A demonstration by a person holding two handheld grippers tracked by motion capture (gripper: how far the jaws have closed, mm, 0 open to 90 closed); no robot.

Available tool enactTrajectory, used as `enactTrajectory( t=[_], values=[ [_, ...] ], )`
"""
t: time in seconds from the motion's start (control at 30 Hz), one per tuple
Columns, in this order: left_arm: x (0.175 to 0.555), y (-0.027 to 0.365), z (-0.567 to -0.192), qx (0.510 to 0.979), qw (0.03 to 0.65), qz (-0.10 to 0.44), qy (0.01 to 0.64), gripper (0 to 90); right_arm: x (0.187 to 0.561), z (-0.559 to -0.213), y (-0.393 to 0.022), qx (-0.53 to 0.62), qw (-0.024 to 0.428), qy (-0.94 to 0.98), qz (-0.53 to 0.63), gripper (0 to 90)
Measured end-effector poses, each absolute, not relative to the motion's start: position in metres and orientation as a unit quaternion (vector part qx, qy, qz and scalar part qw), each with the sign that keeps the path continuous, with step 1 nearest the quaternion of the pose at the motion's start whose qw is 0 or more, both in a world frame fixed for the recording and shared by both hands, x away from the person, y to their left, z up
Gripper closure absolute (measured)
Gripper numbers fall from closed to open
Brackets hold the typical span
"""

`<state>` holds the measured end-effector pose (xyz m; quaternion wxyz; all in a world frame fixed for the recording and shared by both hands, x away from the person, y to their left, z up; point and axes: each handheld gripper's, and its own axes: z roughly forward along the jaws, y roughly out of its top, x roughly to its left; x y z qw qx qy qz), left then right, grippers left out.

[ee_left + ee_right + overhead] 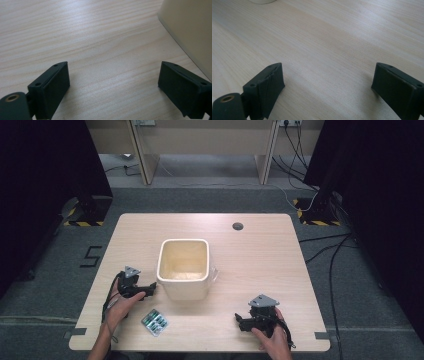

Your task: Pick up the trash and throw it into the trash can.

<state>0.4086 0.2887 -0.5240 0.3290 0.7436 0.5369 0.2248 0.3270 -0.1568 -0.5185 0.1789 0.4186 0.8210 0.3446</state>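
A cream square bin (183, 268) stands upright near the middle of the light wooden table (260, 250). A small green and white packet (154, 322) lies flat near the front edge, left of centre. My left gripper (150, 289) rests on the table just left of the bin, held by a hand, jaws wide apart with only bare wood between them (113, 80); the bin's wall (190, 30) is at the right of the left gripper view. My right gripper (240, 322) lies near the front right, jaws spread over bare table (328, 80).
A dark cable hole (238, 226) sits in the table's far edge. Black stands and cables (320, 210) are on the grey floor around the table. A desk frame (205, 150) stands beyond.
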Motion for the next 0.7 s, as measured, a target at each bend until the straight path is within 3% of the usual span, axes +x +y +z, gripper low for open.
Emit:
enactTrajectory(
  t=[0.7],
  values=[
    [0.3989, 0.2867, -0.5192, 0.75, 0.365, 0.195, 0.516, 15.0, 0.3271, -0.5184, -0.1568, 0.419, 0.179, 0.821, 0.345, 10.3]
  ],
)
